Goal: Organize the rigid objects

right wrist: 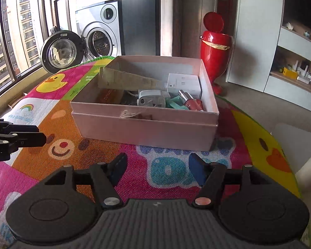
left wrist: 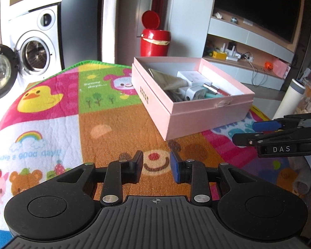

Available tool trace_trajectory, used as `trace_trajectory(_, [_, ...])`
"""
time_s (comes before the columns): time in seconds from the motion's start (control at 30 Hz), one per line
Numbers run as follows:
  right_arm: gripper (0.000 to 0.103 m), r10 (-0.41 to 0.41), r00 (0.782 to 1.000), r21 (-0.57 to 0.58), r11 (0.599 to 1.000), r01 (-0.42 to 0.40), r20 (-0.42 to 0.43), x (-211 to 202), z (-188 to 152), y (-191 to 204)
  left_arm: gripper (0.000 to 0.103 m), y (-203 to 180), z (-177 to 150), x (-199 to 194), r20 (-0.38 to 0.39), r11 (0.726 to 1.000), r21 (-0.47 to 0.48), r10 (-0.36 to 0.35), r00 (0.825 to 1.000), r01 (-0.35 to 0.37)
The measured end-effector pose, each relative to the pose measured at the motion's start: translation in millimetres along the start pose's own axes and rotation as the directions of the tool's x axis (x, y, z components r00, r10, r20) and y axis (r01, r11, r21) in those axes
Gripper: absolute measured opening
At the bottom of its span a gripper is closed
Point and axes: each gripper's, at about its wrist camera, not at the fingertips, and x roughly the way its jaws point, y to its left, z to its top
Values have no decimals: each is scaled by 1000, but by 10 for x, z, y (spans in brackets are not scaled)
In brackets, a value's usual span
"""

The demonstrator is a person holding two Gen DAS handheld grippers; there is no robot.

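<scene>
Both empty, parted tools, left gripper (left wrist: 156, 164) and right gripper (right wrist: 155, 170), are facing the filled pink box (right wrist: 147, 132), seemingly awaiting another item.

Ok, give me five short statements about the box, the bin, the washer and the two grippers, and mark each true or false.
1. The pink cardboard box is open and holds several items. True.
2. The red bin with the flip lid stands on the colourful cartoon mat. False: it stands on the floor behind.
3. The silver washing machine's round door is shut. False: it hangs open.
4. The right gripper holds nothing. True.
5. The left gripper grips a grey plug. False: its fingers are empty.
</scene>
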Motion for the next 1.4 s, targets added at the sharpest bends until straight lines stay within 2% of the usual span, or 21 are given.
trace_trajectory(0.07, [66, -6, 1000, 15, 1000, 7, -26, 76, -66, 37, 31, -51, -81, 71, -16, 999, 10, 44, 999, -44])
trace_trajectory(0.1, [67, -16, 999, 18, 1000, 17, -37, 112, -96, 57, 31, -59, -103, 118, -35, 999, 4, 43, 998, -43])
trace_trajectory(0.13, [70, -33, 999, 6, 999, 34, -7, 104, -149, 91, 32, -67, -125, 178, -60, 999, -6, 31, 998, -31])
trace_trajectory(0.27, [94, -140, 990, 21, 990, 140, 24, 143, -216, 157, 40, -220, -164, 256, -32, 999, 22, 41, 999, -40])
trace_trajectory(0.33, [101, -146, 989, 58, 988, 145, 6, 167, -204, 94, 57, -275, -162, 293, -23, 1000, 9, 29, 999, -29])
trace_trajectory(0.37, [103, -132, 991, 87, 987, 132, -9, 190, -196, 39, 62, -297, -165, 303, -17, 1000, 4, 24, 1000, -24])
trace_trajectory(0.4, [103, -129, 992, 100, 987, 129, -9, 195, -198, 12, 68, -331, -173, 318, -7, 1000, -2, 26, 1000, -26])
trace_trajectory(0.43, [103, -133, 991, 97, 986, 133, -10, 197, -202, 16, 69, -361, -182, 329, 4, 999, -7, 41, 999, -41])
trace_trajectory(0.57, [103, -139, 990, 92, 986, 139, -2, 189, -222, 12, 67, -393, -202, 356, 55, 992, -82, 101, 993, -96])
trace_trajectory(0.67, [103, -128, 991, 83, 989, 126, 25, 173, -260, -1, 64, -403, -199, 366, 65, 988, -92, 132, 989, -126])
trace_trajectory(0.8, [103, -135, 989, 89, 988, 129, 62, 165, -312, 4, 63, -425, -199, 378, 63, 987, -79, 147, 987, -142])
trace_trajectory(1.4, [103, -143, 988, 108, 985, 136, 62, 192, -287, -40, 64, -494, -197, 411, 56, 985, -45, 172, 984, -169])
